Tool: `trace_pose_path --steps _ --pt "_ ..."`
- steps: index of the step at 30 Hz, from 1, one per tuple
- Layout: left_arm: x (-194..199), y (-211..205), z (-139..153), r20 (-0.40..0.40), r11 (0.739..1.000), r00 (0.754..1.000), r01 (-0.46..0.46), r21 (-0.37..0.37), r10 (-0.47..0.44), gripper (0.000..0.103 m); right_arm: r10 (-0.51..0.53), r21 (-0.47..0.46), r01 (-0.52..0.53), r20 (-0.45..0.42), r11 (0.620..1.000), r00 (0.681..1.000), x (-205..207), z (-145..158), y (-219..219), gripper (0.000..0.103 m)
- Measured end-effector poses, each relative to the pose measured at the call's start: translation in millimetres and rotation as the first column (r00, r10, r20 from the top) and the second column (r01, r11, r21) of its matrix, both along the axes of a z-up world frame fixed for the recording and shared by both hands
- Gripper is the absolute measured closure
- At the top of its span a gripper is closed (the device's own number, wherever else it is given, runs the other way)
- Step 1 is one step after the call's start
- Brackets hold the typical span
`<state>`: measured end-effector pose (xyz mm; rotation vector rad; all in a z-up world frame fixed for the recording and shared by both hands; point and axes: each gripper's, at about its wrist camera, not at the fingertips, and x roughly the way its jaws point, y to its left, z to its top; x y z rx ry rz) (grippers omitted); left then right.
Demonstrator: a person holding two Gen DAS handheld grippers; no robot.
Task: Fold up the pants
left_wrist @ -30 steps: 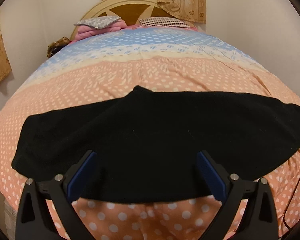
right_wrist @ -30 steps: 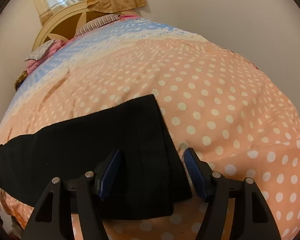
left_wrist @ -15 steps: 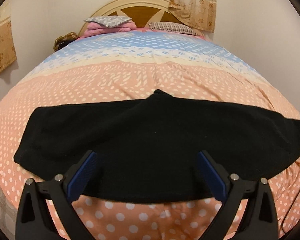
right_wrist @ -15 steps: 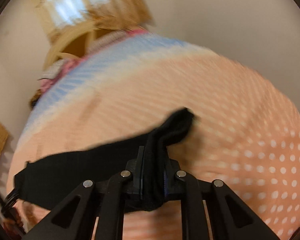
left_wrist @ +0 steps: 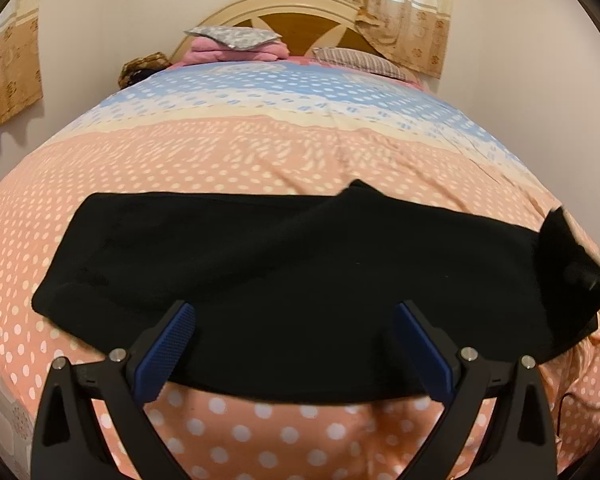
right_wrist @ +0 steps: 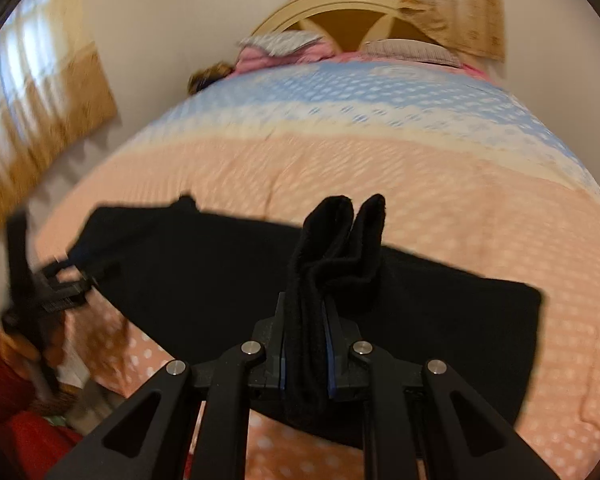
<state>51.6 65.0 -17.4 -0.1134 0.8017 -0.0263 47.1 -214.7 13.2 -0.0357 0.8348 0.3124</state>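
Black pants [left_wrist: 292,268] lie spread sideways across the near part of the bed. My left gripper [left_wrist: 296,344] is open and empty, its blue pads hovering over the near edge of the pants. My right gripper [right_wrist: 306,344] is shut on a bunched end of the pants [right_wrist: 332,248] and holds it lifted above the rest of the cloth [right_wrist: 204,276]. The right gripper also shows at the right edge of the left wrist view [left_wrist: 592,276], with the raised cloth. The left gripper shows blurred at the left of the right wrist view [right_wrist: 56,284].
The bed has a peach, cream and blue dotted cover [left_wrist: 260,152]. Pillows and a pink folded blanket [left_wrist: 240,46] lie by the headboard [left_wrist: 300,12]. Curtains [left_wrist: 380,8] hang behind. Walls stand close on both sides. A red thing [right_wrist: 12,412] lies low left.
My right gripper has shut on the pants' end, lifted it and swung left over the pants. My left gripper stayed open and shifted slightly left.
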Motion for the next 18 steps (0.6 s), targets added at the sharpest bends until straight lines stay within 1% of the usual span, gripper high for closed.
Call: trace_pose_path --steps 1,3,5,6,7,8,9,10,11,12,13,14,16,17,18 --pt "0.3 0.9 -0.4 0.0 1.0 1.0 -0.003 -0.001 0.003 0.002 0.015 -0.026 -0.015 0.003 1.0 1.0 2.4 -7.6 9.7 0.089" --pt "1.9 2.8 -2.1 -0.003 1.0 1.0 -0.008 0.0 0.008 0.002 0.049 -0.137 -0.046 0.02 0.99 0.999 1.7 -23.5 30.4 0.089" --pt "4.0 2.7 -4.8 -0.01 1.0 1.0 -0.009 0.003 0.009 0.002 0.072 -0.236 -0.063 0.033 0.97 0.997 -2.1 -38.8 43.2 0.083" --pt "4.6 2.5 -6.1 -0.013 1.0 1.0 -0.008 0.004 0.008 0.002 0.082 -0.266 -0.064 0.055 0.962 0.995 -5.8 -44.4 47.4 0.074" --pt "5.5 2.0 -7.7 -0.017 1.0 1.0 -0.005 0.004 0.005 0.002 0.089 -0.276 -0.066 0.072 0.959 0.993 -9.2 -43.8 48.9 0.069" --pt "6.0 1.5 -8.6 -0.02 1.0 1.0 -0.002 0.005 0.002 0.002 0.102 -0.294 -0.074 0.082 0.953 0.991 -13.3 -45.5 53.3 0.057" --pt "6.2 1.2 -9.4 -0.022 1.0 1.0 0.002 0.006 -0.002 0.002 0.112 -0.303 -0.082 0.08 0.949 0.991 -16.9 -44.5 54.8 0.052" --pt "6.7 -1.7 -10.2 -0.024 1.0 1.0 0.009 0.011 -0.009 0.002 0.13 -0.304 -0.1 0.079 0.947 0.988 -21.1 -44.6 56.6 0.051" --pt "6.4 -3.3 -10.3 -0.024 1.0 1.0 0.013 0.015 -0.013 0.002 0.167 -0.285 -0.141 0.071 0.948 0.983 -27.0 -43.3 59.1 0.049" --pt "6.3 -4.8 -10.3 -0.022 1.0 1.0 0.019 0.023 -0.019 0.002 0.189 -0.262 -0.167 0.06 0.95 0.98 -29.2 -40.5 63.6 0.042" --pt "5.5 -7.1 -9.5 -0.018 0.999 1.0 0.027 0.035 -0.026 0.002 0.207 -0.232 -0.191 0.05 0.954 0.977 -33.0 -37.5 63.9 0.041" --pt "5.0 -9.1 -8.7 -0.013 0.998 0.999 0.032 0.044 -0.032 0.002 0.235 -0.175 -0.224 0.042 0.959 0.971 -39.4 -32.1 62.5 0.041" --pt "4.5 -12.4 -6.2 -0.003 0.997 0.999 0.047 0.061 -0.047 0.002 0.3 0.017 -0.301 0.05 0.953 0.953 -50.1 -16.3 47.3 0.041" --pt "4.3 -16.5 -4.5 0.004 0.996 0.998 0.059 0.071 -0.06 0.002 0.286 0.109 -0.292 0.071 0.95 0.956 -51.6 -6.5 33.0 0.041" --pt "4.6 -19.6 -3.2 0.007 0.995 0.998 0.069 0.075 -0.069 0.002 0.242 0.165 -0.254 0.088 0.953 0.966 -49.1 1.0 17.7 0.042"
